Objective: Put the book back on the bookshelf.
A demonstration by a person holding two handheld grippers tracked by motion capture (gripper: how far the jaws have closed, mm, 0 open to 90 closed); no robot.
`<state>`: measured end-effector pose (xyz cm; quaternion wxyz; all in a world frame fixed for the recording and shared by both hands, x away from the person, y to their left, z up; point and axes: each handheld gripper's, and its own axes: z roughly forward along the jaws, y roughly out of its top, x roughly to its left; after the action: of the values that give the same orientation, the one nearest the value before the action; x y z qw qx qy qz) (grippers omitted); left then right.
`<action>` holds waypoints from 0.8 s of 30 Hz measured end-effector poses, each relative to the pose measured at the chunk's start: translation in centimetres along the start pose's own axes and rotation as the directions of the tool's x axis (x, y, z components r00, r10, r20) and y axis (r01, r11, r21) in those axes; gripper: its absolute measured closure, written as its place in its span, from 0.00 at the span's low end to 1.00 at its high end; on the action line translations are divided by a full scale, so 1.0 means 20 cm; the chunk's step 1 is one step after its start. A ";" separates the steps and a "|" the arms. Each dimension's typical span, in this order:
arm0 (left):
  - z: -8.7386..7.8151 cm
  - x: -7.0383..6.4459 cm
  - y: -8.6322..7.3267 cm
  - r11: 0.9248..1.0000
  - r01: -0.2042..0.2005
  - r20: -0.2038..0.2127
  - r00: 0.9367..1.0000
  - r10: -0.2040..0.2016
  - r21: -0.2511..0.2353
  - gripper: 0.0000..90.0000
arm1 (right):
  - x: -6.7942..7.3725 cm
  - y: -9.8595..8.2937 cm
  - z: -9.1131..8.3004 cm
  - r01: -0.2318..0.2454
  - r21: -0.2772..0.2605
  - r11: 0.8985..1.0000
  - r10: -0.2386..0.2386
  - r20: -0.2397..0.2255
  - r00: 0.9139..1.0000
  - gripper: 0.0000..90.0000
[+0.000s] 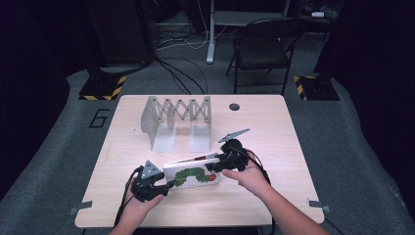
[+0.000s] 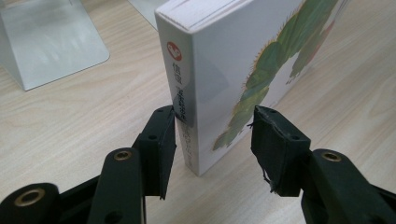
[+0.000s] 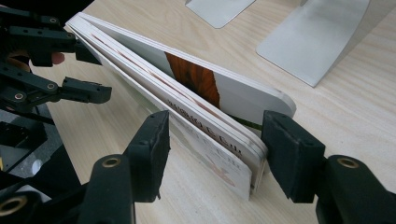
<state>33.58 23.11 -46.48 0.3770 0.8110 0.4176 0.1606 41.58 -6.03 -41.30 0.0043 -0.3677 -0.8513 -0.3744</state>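
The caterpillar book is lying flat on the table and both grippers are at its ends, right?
Not quite. The caterpillar book is standing up on its edge, not lying flat; the left gripper view shows it upright on the table. The left gripper and the right gripper are indeed at its two ends.
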 end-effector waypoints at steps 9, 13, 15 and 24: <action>-0.02 -0.03 -0.03 1.000 -0.021 0.010 1.000 0.021 -0.002 0.54 | 0.04 -0.04 -0.03 0.062 -0.006 0.998 -0.062 0.016 0.998 0.47; -0.04 -0.03 -0.03 1.000 -0.022 0.032 0.999 0.022 0.005 0.53 | 0.08 -0.06 -0.05 0.102 0.001 0.995 -0.102 0.029 0.994 0.48; -0.04 -0.03 -0.03 1.000 -0.029 0.041 0.999 0.028 0.012 0.53 | 0.08 -0.06 -0.05 0.108 0.002 0.994 -0.108 0.030 0.994 0.48; -0.05 -0.05 -0.03 0.998 -0.065 0.029 0.997 0.065 0.017 0.53 | 0.09 -0.08 -0.06 0.121 0.013 0.993 -0.122 0.039 0.992 0.47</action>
<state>32.04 22.99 -46.28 0.3701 0.8297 0.3870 0.1574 38.92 -6.33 -41.02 -0.0337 -0.3225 -0.8739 -0.3621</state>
